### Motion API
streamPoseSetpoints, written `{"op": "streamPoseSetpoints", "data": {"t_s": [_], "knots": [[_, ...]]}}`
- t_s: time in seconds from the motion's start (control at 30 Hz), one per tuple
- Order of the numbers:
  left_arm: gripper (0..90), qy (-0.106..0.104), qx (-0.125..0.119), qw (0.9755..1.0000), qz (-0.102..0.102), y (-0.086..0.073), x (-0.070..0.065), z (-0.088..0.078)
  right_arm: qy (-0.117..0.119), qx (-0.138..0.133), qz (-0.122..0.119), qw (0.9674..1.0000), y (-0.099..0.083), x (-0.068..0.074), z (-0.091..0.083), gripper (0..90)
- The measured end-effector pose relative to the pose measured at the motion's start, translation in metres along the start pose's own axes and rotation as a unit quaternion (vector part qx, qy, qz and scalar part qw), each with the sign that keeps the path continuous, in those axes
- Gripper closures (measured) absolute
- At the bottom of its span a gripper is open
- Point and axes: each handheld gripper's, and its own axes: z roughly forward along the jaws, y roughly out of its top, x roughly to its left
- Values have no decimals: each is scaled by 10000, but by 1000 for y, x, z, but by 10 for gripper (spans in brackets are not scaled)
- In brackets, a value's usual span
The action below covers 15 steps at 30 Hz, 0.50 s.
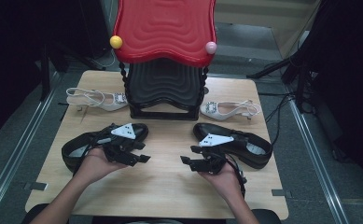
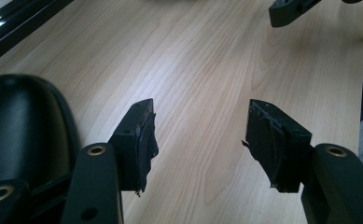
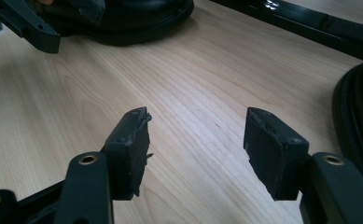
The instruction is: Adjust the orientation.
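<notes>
Two black leather shoes lie on the wooden table: the left shoe under my left hand, the right shoe beside my right hand. My left gripper points right over bare wood, jaws open and holding nothing. The left shoe's toe sits just to its left. My right gripper points left toward it, also open and holding nothing. The right shoe's edge lies beside its right jaw. The two grippers face each other a short gap apart.
A rack with a red wavy top and a black tier stands at the table's back centre. A white slingback heel lies left of it and another to its right. Metal floor rails run along both sides.
</notes>
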Motion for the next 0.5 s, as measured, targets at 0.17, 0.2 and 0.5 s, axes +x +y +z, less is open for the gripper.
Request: {"op": "streamPoseSetpoints", "data": {"t_s": [0.17, 0.2, 0.5], "knots": [[432, 54, -34, 10000, -72, -4, 0, -12, -38, 130, -214, 9997, 6, 5, 3, 444], [432, 101, -20, 9999, -58, -6, 0, -15, -56, 134, -299, 9994, 8, 7, 4, 449], [429, 332, 19, 9993, -169, -12, 0, -42, 104, 233, -306, 9992, 13, 7, 11, 478]]}}
